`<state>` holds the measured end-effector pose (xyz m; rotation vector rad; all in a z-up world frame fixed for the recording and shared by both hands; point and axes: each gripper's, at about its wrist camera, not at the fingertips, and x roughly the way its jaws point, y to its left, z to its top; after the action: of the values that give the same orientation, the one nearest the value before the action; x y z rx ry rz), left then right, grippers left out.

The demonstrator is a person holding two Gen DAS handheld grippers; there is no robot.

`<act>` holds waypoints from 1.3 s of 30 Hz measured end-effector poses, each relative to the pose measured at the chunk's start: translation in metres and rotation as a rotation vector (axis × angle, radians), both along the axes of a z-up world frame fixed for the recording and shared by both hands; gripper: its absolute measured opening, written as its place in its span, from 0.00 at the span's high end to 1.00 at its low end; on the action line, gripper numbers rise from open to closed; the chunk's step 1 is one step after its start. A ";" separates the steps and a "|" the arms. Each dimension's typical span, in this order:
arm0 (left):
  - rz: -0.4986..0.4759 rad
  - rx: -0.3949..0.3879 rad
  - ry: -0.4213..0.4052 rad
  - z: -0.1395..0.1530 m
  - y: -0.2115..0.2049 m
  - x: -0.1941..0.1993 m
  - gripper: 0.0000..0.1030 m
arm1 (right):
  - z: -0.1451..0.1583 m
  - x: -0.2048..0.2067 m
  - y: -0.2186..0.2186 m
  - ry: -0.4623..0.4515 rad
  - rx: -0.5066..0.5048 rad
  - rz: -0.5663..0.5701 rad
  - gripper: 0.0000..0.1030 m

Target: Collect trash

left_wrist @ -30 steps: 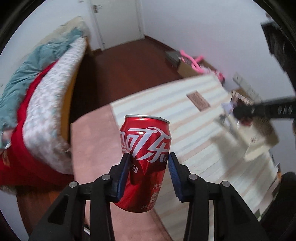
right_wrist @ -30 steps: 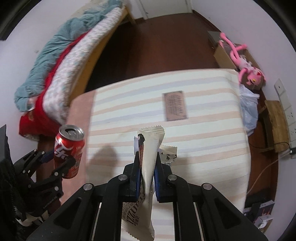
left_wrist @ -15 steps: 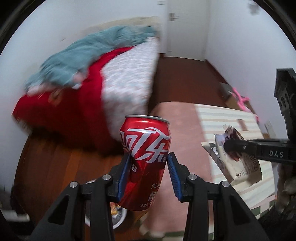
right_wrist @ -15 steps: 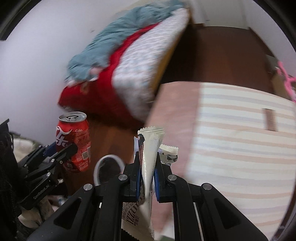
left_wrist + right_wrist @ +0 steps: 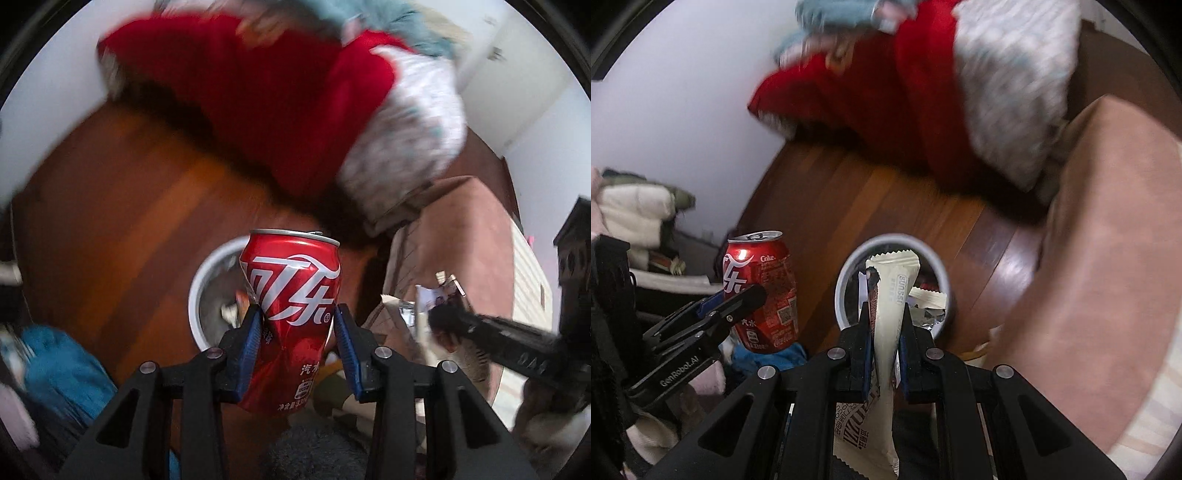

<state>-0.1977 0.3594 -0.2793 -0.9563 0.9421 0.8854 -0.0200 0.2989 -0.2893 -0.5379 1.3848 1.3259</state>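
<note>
left gripper [image 5: 297,326] clamps dented cola can [image 5: 291,306], right gripper [image 5: 884,328] pinches cream snack wrapper [image 5: 892,295]; both above white trash bin [image 5: 849,273], drops pending.

I see the bin [image 5: 846,273] on the floor [image 5: 886,206], bed [image 5: 960,92] behind it, can [image 5: 761,288] to its left, wrapper [image 5: 892,295] directly before its opening.

Glossy dented metal can [image 5: 291,314], matt crinkled wrapper [image 5: 892,314], polished wood floor [image 5: 122,206], fuzzy red cloth blanket [image 5: 266,92]
</note>
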 end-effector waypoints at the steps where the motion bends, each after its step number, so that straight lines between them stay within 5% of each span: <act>1: 0.024 -0.039 -0.006 -0.013 0.006 -0.005 0.65 | -0.012 -0.006 0.008 -0.003 -0.018 0.009 0.89; 7: 0.135 -0.260 -0.057 -0.093 0.049 -0.017 0.65 | -0.094 -0.027 0.055 -0.031 -0.144 0.048 0.88; 12: 0.179 -0.340 -0.060 -0.123 0.066 -0.020 0.62 | -0.141 -0.032 0.082 -0.038 -0.222 0.081 0.88; 13: 0.183 -0.337 -0.044 -0.125 0.067 -0.020 0.58 | -0.148 -0.032 0.086 -0.036 -0.232 0.086 0.88; 15: 0.195 -0.331 -0.030 -0.127 0.067 -0.025 0.18 | -0.161 -0.031 0.093 -0.028 -0.250 0.087 0.86; 17: 0.210 -0.321 -0.022 -0.127 0.066 -0.031 0.09 | -0.170 -0.030 0.095 -0.015 -0.271 0.088 0.69; 18: 0.216 -0.315 -0.005 -0.128 0.066 -0.033 0.08 | -0.172 -0.029 0.096 0.004 -0.270 0.085 0.47; 19: 0.226 -0.304 0.015 -0.126 0.064 -0.036 0.08 | -0.173 -0.031 0.096 0.004 -0.268 0.088 0.28; 23: 0.245 -0.250 0.063 -0.112 0.052 -0.056 0.06 | -0.167 -0.032 0.095 -0.003 -0.263 0.107 0.17; 25: 0.249 -0.215 0.090 -0.104 0.045 -0.061 0.05 | -0.158 -0.031 0.092 -0.023 -0.261 0.112 0.00; 33: 0.238 -0.082 0.164 -0.063 0.012 -0.063 0.00 | -0.115 -0.041 0.065 -0.163 -0.246 0.184 0.00; 39: 0.226 -0.024 0.149 -0.026 -0.010 -0.060 0.00 | -0.078 -0.043 0.042 -0.161 -0.207 0.190 0.00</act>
<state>-0.2579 0.3490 -0.3051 -1.0422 0.9850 1.1516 -0.0627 0.3414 -0.3671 -0.9153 1.3701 1.2652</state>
